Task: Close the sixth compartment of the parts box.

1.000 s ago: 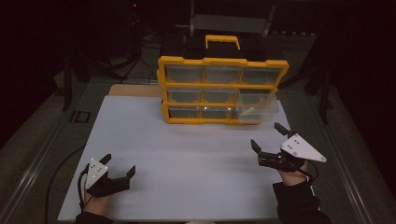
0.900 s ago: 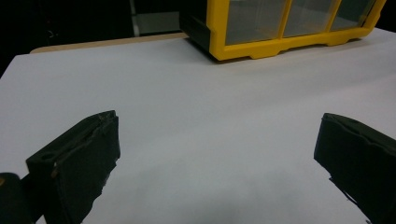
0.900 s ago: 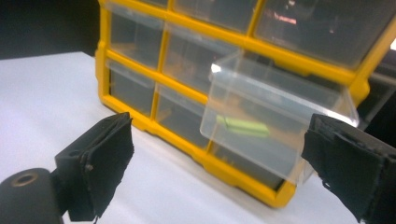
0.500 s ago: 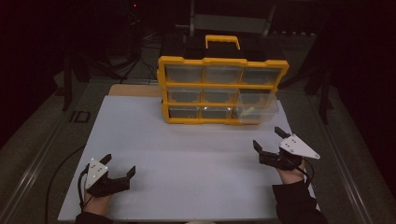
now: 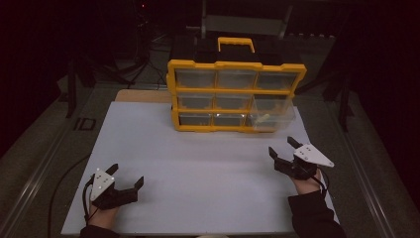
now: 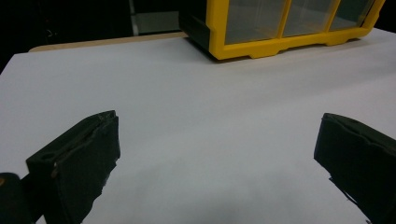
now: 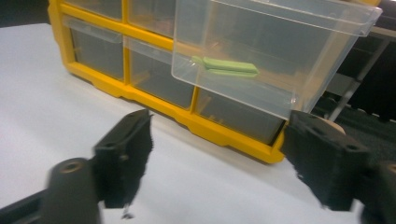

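Box: the yellow drawer box [image 5: 236,94] stands at the far side of the white table [image 5: 198,163]. I tell every place from this box.
Drawer: one clear drawer [image 7: 271,56] sticks out of the box front, at its low right corner. It looks like the thing I am going for.
Inside the drawer: a small green piece [image 7: 226,66] lies flat in it. Its long way runs along the box front, not toward me.
My right claw: my right claw [image 5: 284,151] is in front of the box, just near that right corner. It is spread, with nothing in it. Its jaws have just been closing a bit, with only air between them.
My left claw: my left claw [image 5: 126,177] is well away from the box, near my edge of the table on the left side. It is spread wide and holds nothing.
Which way: from my right claw the drawer lies straight ahead and a bit up.
Nearer hand: my right hand is much nearer the drawer, so I think it should do the reach.
Next, I guess: go forward to the drawer's front lip, jaws on each side of it.
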Tool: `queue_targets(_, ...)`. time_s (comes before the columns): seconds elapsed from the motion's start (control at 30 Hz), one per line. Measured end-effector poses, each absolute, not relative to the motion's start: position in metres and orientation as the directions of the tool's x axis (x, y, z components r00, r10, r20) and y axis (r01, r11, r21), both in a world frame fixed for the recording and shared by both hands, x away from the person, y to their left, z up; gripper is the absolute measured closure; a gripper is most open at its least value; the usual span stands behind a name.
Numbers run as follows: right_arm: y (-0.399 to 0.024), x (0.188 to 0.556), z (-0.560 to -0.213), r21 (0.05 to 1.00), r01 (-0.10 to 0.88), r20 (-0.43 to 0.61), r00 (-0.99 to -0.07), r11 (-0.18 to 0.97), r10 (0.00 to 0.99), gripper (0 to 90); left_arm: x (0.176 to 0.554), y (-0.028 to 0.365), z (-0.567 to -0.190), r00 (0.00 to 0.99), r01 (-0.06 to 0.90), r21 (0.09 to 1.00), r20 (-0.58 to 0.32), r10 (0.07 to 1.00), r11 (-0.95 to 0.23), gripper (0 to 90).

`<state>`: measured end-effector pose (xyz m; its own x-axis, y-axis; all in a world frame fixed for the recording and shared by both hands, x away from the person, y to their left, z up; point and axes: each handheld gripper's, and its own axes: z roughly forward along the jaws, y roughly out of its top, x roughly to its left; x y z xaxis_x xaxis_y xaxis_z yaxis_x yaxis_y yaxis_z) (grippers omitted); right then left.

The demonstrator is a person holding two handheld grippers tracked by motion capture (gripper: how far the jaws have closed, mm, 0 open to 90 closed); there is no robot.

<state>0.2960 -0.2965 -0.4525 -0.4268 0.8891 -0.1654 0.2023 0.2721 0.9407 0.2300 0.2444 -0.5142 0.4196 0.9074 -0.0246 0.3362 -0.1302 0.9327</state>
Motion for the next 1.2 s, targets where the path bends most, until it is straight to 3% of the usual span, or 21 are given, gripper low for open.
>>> queue_targets(0.27, -0.296, 0.296, -0.451, 0.941, 0.209, -0.178, -0.365, 0.267, 0.914, 60.8, 0.230, 0.245, -0.514, 0.419, 0.336, 0.933, -0.027, 0.907, -0.127, 1.2)
queue_targets(0.77, -0.295, 0.305, -0.438, 0.941, 0.188, -0.222, -0.285, 0.281, 0.933, 88.3, 0.230, 0.244, -0.513, 0.422, 0.336, 0.934, -0.033, 0.906, -0.122, 1.2)
queue_targets(1.2, -0.295, 0.324, -0.433, 0.940, 0.198, -0.217, -0.285, 0.279, 0.933, 90.0, 0.229, 0.244, -0.513, 0.423, 0.333, 0.935, -0.030, 0.906, -0.124, 1.2)
